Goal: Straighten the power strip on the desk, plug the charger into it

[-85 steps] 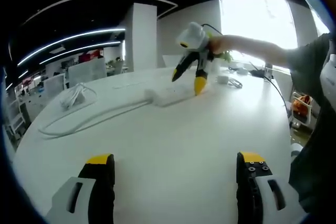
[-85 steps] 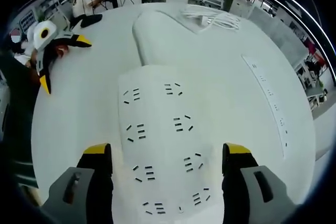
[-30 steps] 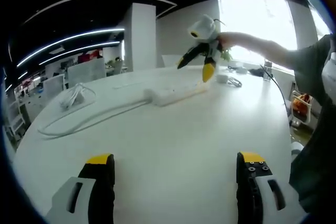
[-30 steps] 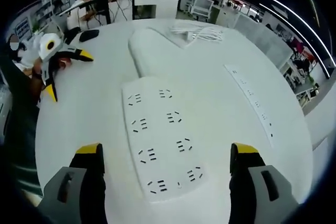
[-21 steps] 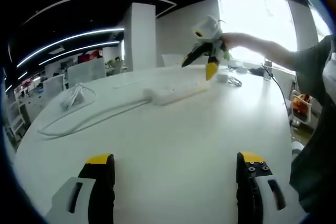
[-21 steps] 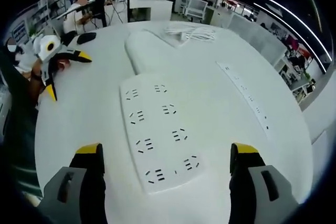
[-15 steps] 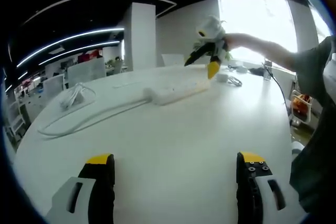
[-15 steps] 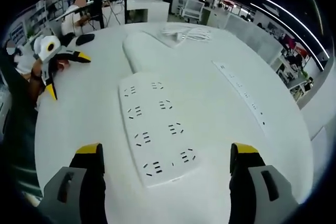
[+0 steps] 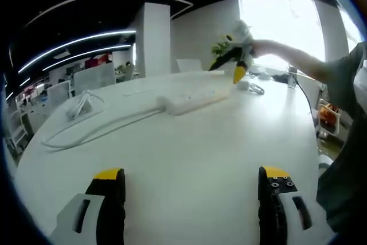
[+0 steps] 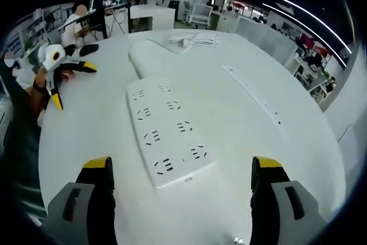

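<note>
The right gripper [image 10: 178,199] hung above the desk [image 10: 241,142] with its jaws spread wide, nothing between them, and the power strip [image 10: 166,133] lay just beyond, a white slab with two rows of sockets running away from the camera. In the left gripper view that strip [image 9: 192,98] sat far up the white desk [image 9: 189,159], its cable [image 9: 97,130] trailing off to the left toward a coiled white bundle [image 9: 80,106].

The left gripper [image 9: 189,210] was low and near, jaws parted and empty; in the right gripper view it showed at the desk's left edge [image 10: 60,70].

By my reading, the straightening step looked finished or close to it, since the strip lay flat and free. The charger was the next business. A small white object with a looped cord [image 9: 248,88] lay at the far right of the desk, beside the right gripper [image 9: 232,61] as seen from the left gripper view; it might have been the charger, but it was too small to tell. The next move called for reaching there, pinching its body squarely, then lining the prongs to a socket.

A second, slimmer strip [image 10: 252,101] ran along the right side, its far end hard to make out.
</note>
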